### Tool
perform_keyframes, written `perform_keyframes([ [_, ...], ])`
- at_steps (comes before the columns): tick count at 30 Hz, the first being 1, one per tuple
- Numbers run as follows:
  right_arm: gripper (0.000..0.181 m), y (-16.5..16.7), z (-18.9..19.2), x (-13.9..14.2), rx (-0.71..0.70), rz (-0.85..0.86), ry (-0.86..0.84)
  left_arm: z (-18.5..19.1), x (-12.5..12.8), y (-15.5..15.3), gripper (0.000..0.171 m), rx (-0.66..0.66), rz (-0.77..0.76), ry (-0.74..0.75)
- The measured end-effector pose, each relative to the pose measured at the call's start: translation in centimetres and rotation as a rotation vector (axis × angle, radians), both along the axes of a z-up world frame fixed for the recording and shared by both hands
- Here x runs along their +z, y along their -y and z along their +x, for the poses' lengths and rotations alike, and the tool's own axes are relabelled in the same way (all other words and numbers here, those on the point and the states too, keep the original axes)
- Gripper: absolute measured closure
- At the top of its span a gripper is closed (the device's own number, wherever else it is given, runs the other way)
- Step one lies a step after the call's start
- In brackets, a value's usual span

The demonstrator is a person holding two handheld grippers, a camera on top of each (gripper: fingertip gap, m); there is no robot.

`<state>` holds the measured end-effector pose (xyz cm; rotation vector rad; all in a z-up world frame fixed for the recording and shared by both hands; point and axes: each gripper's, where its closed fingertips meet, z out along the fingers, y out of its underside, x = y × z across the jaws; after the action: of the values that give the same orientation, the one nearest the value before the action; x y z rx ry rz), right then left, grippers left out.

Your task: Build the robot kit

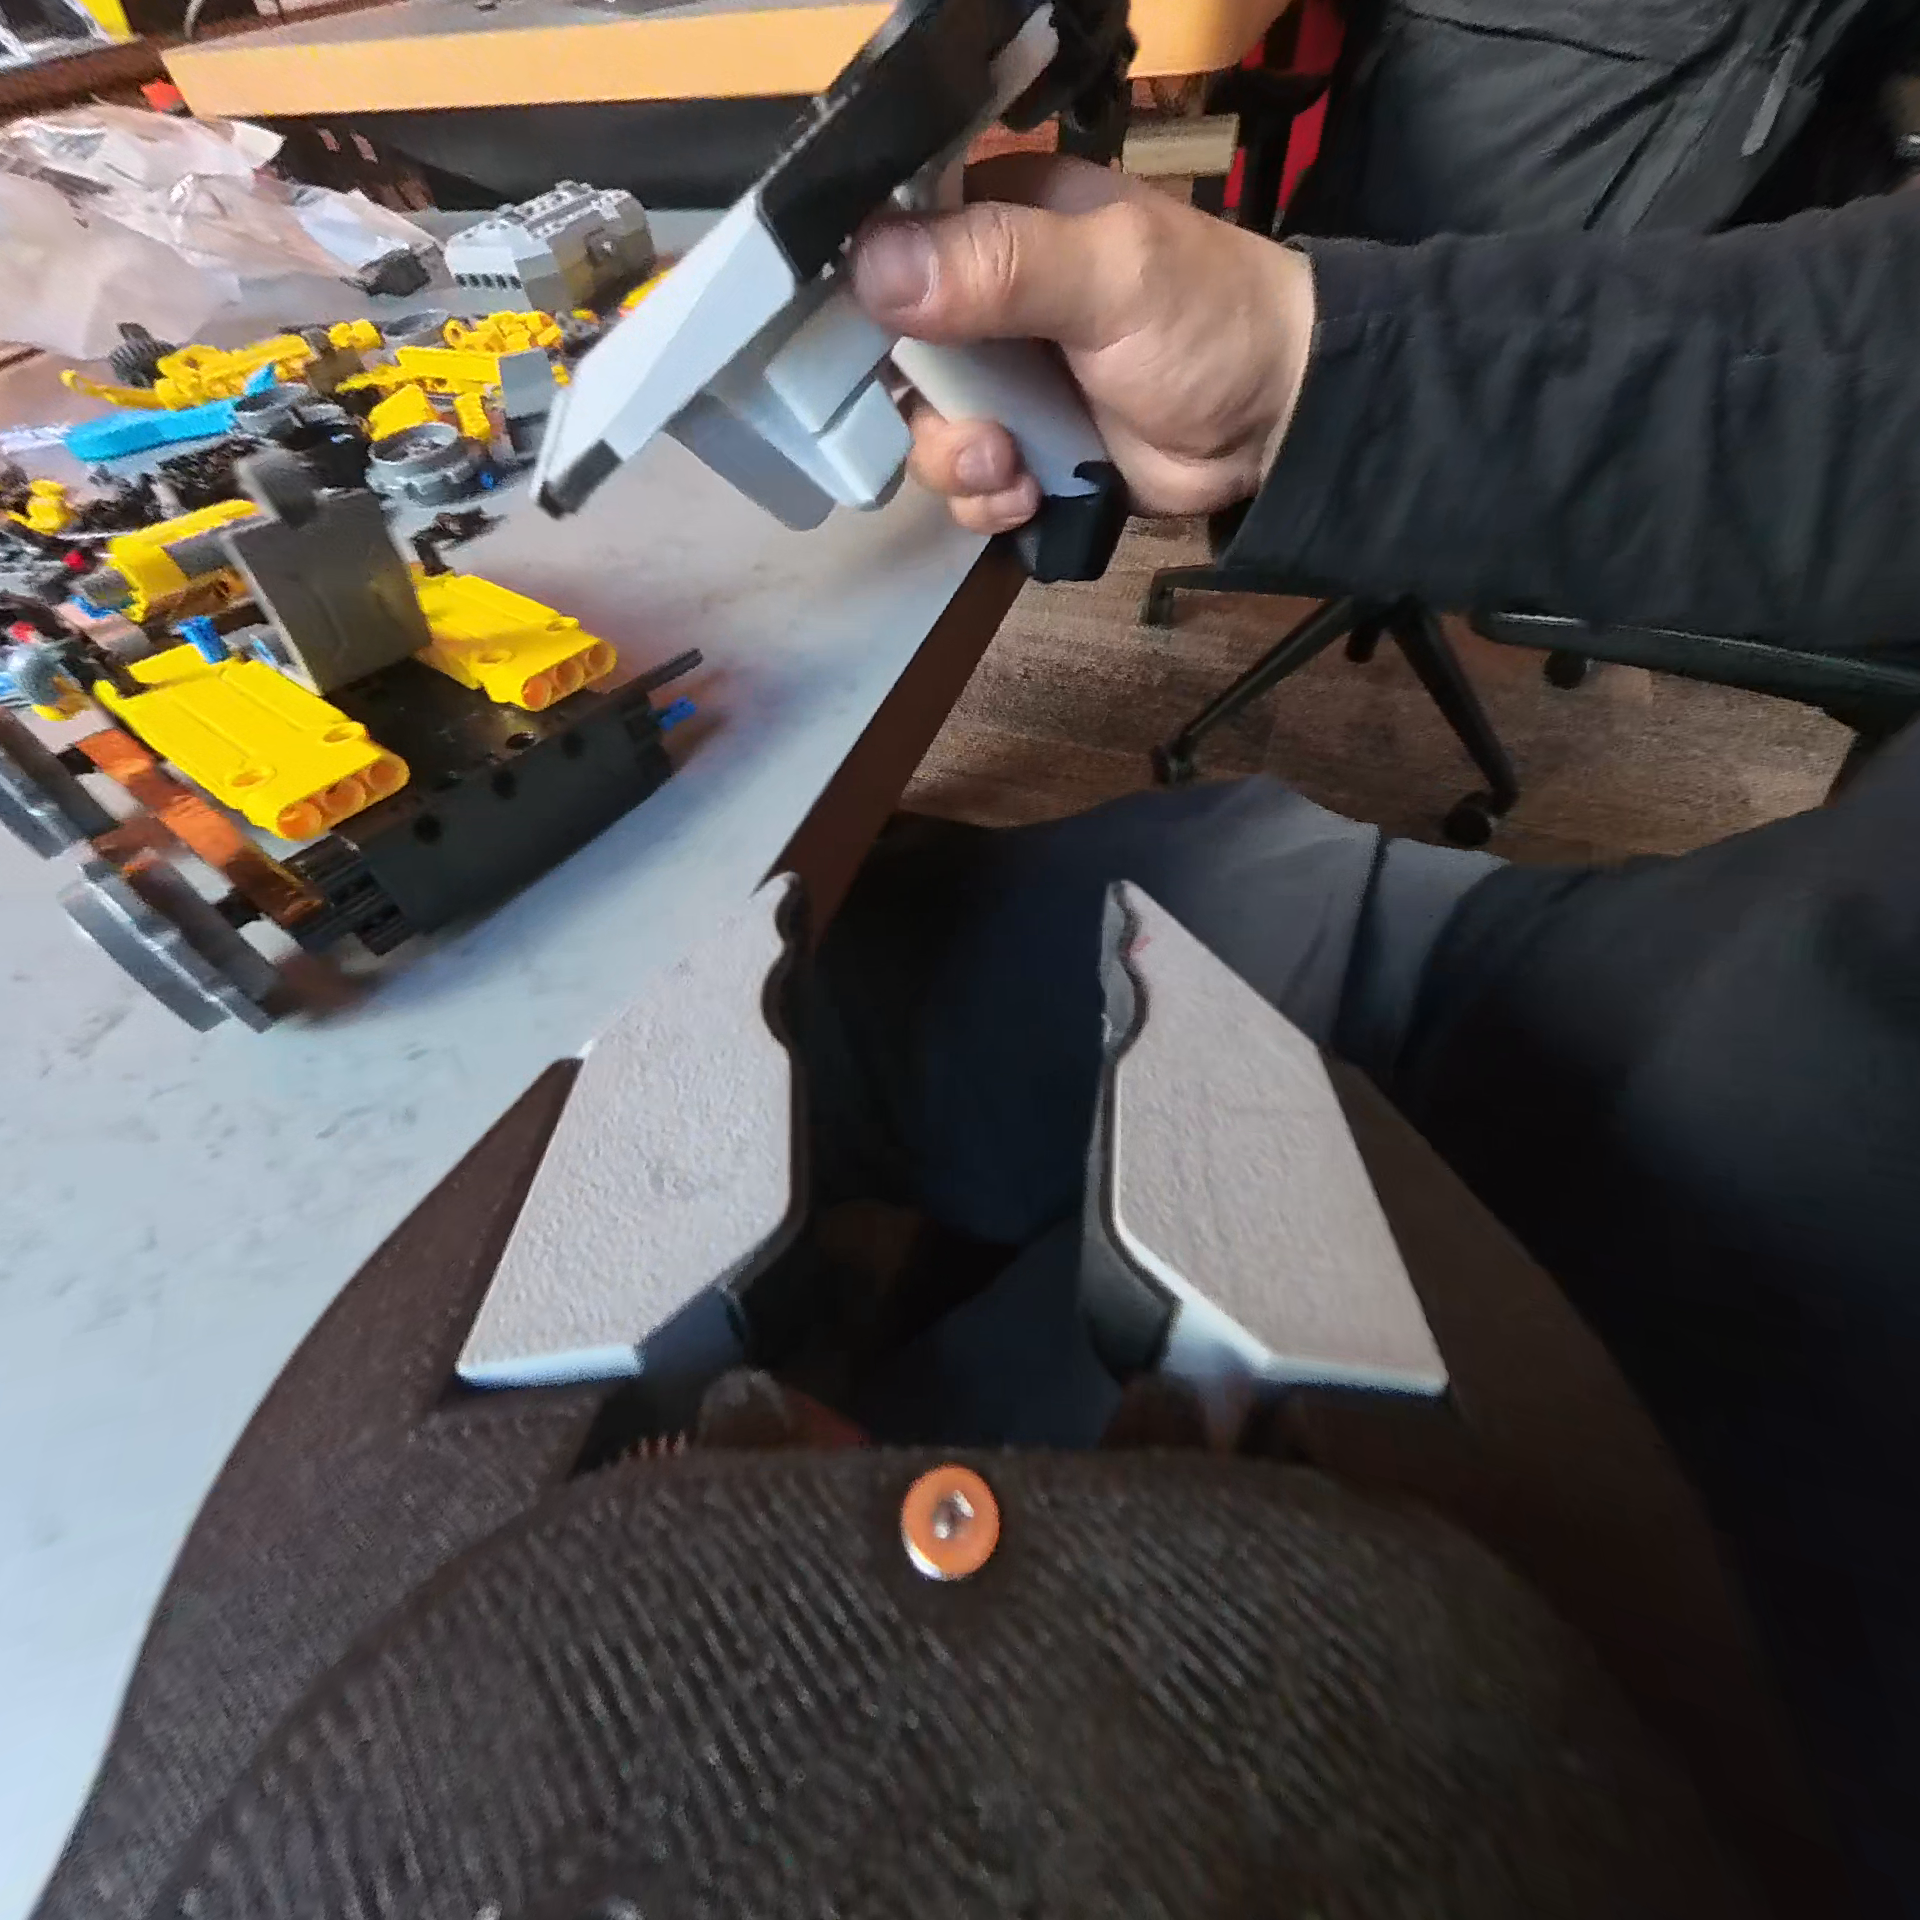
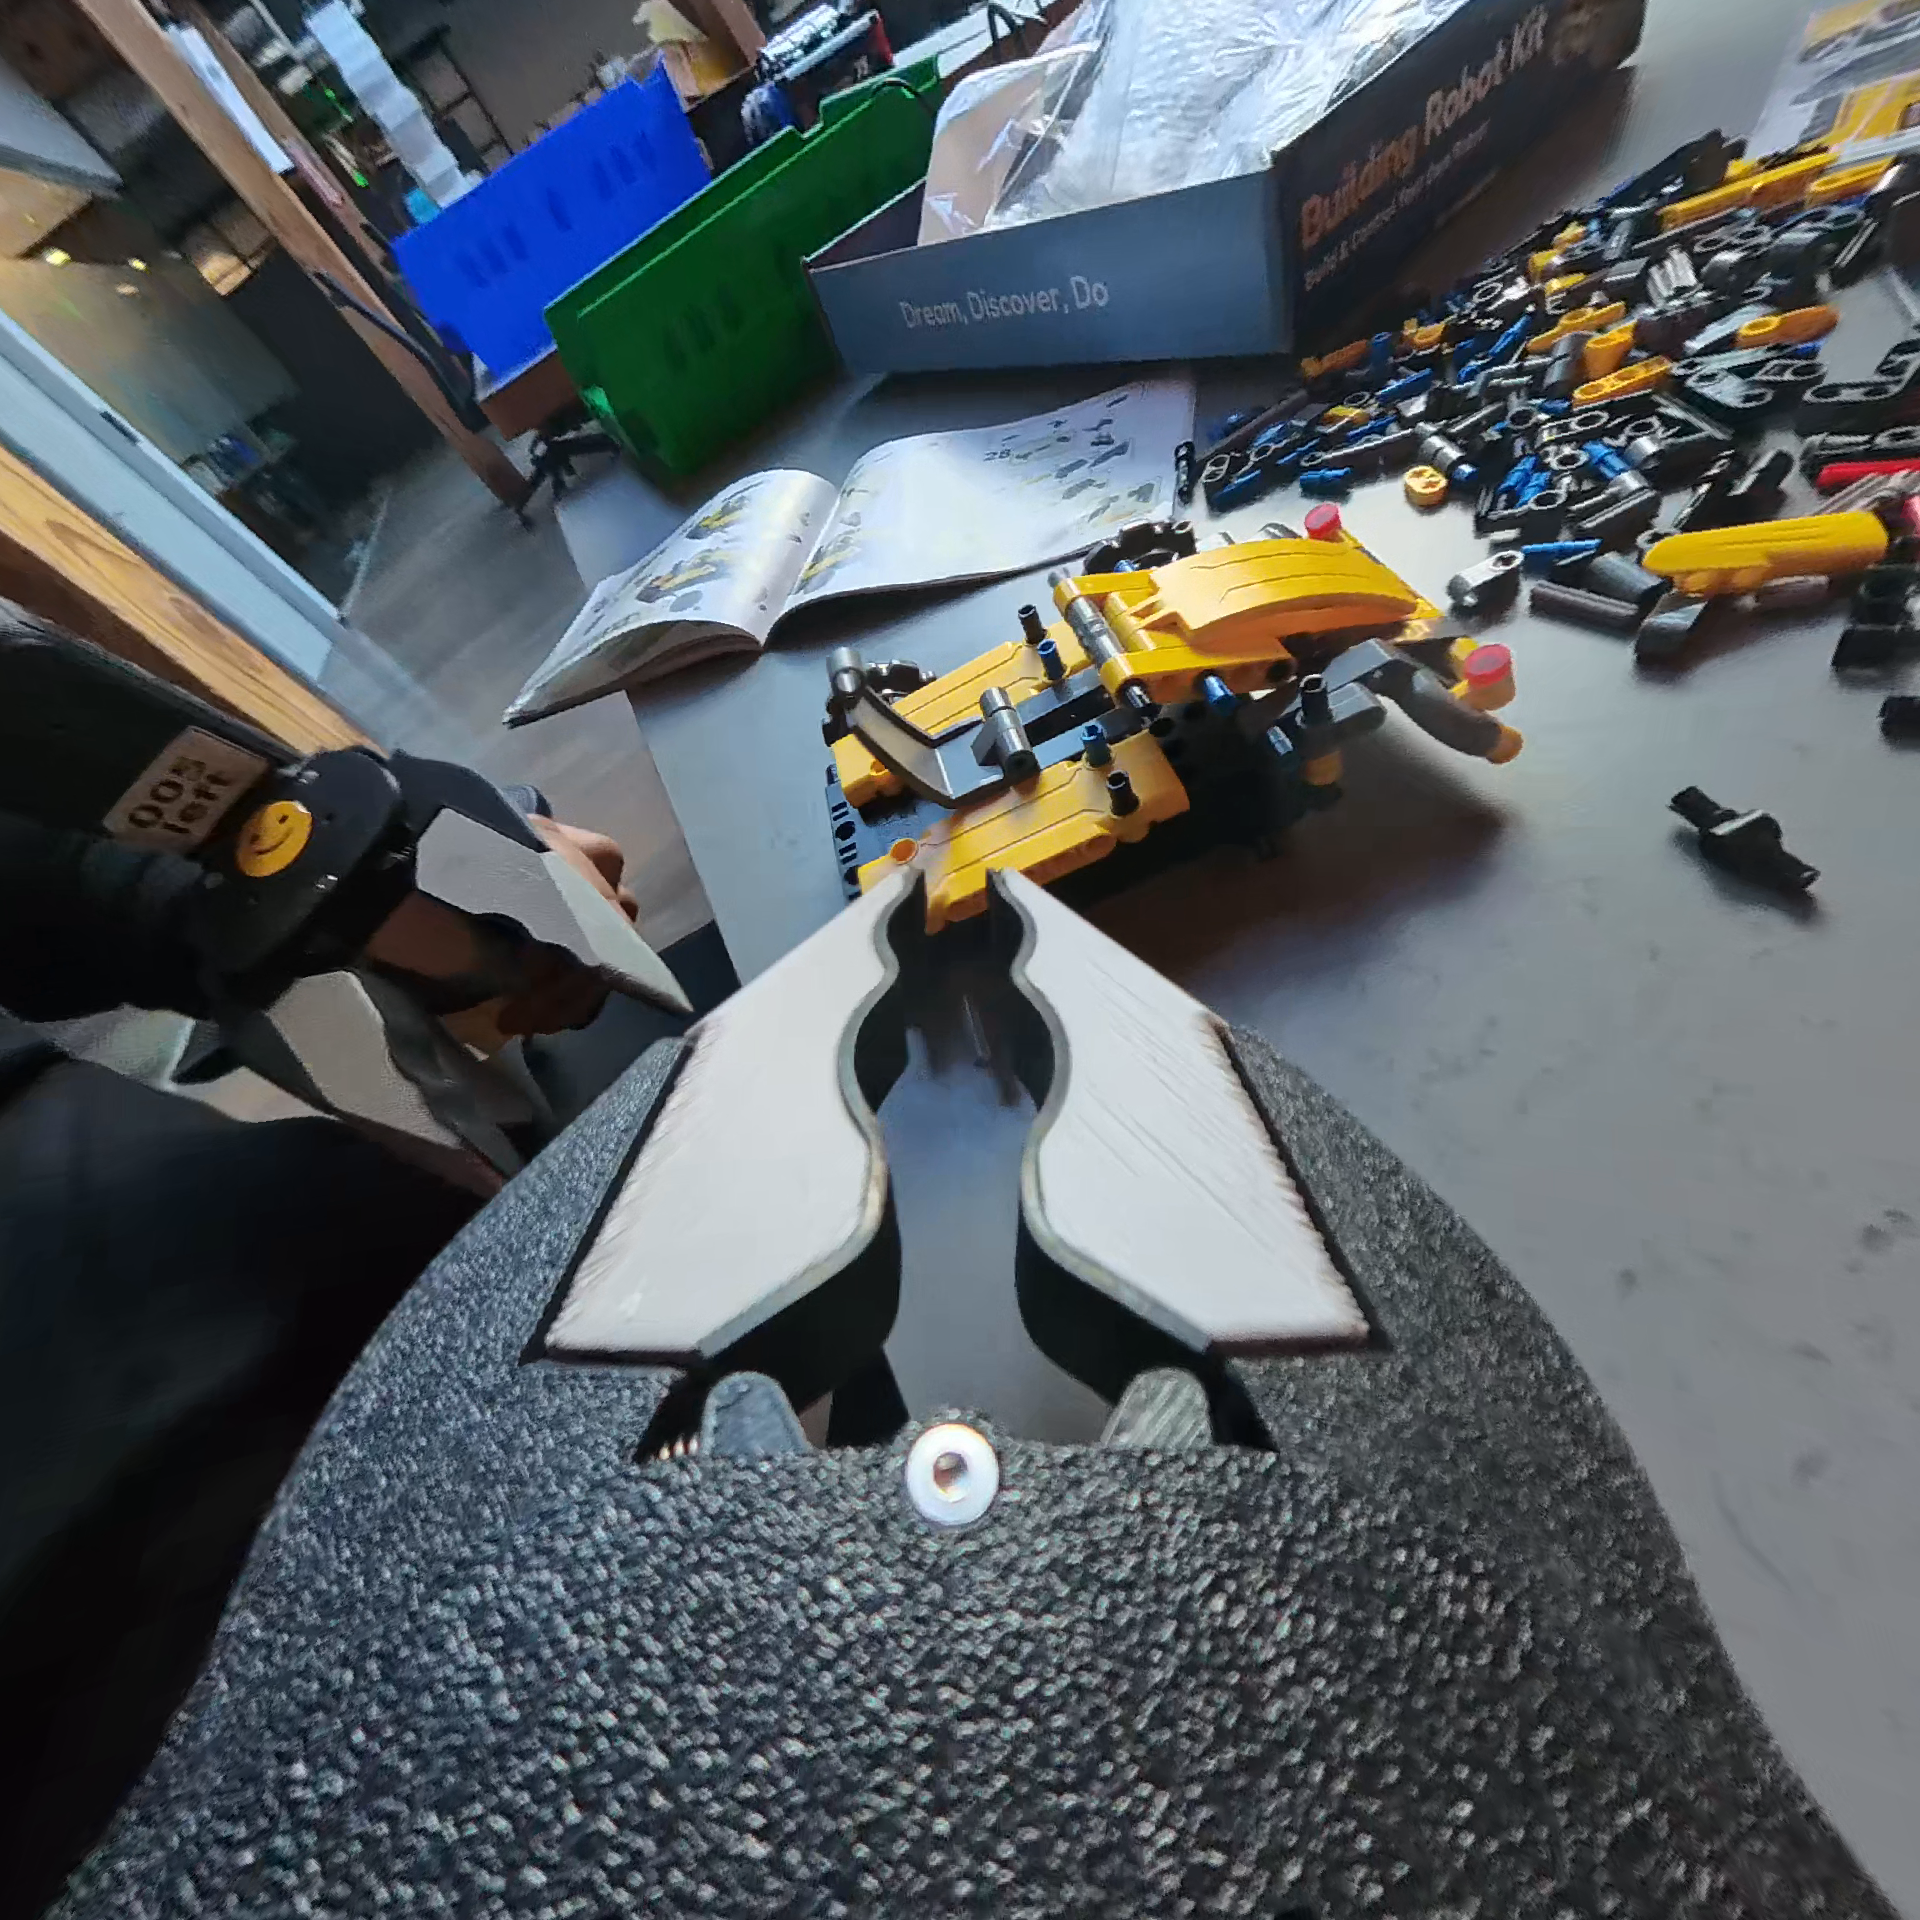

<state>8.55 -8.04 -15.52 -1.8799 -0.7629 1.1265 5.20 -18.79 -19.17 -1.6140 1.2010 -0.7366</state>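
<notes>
A partly built yellow and black model (image 2: 1122, 727) is seen on the grey table (image 2: 1558, 1143) at twelve o'clock of the right gripper (image 2: 956, 883), whose jaws are parted and empty, while the left gripper (image 1: 951, 914), likewise spread and empty, is held off the table edge, loose parts (image 2: 1621, 416) lying unassembled at two o'clock.

I am seeing bare table (image 2: 1455, 1195) lying open right of my right gripper (image 2: 956, 883). The yellow model (image 2: 1143, 717) is blocking straight ahead; loose parts (image 2: 1621, 416) and an open booklet (image 2: 883, 530) are crowding beyond.
</notes>
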Motion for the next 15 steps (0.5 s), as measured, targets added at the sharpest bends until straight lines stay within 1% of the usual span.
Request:
perform_keyframes([
  [3,0.169,0.2,0.1,0.4,0.011,0.013,-0.025,0.8,-0.6,1.0,0.118,-0.029,-0.014,-0.013],
  [9,0.167,0.7,-0.2,0.2,0.043,0.026,-0.006,1.5,-1.7,2.5,0.120,-0.089,-0.013,-0.055],
  [15,0.166,1.1,-0.4,0.2,0.073,0.028,-0.002,0.9,-1.3,2.9,0.120,-0.141,0.028,-0.086],
])
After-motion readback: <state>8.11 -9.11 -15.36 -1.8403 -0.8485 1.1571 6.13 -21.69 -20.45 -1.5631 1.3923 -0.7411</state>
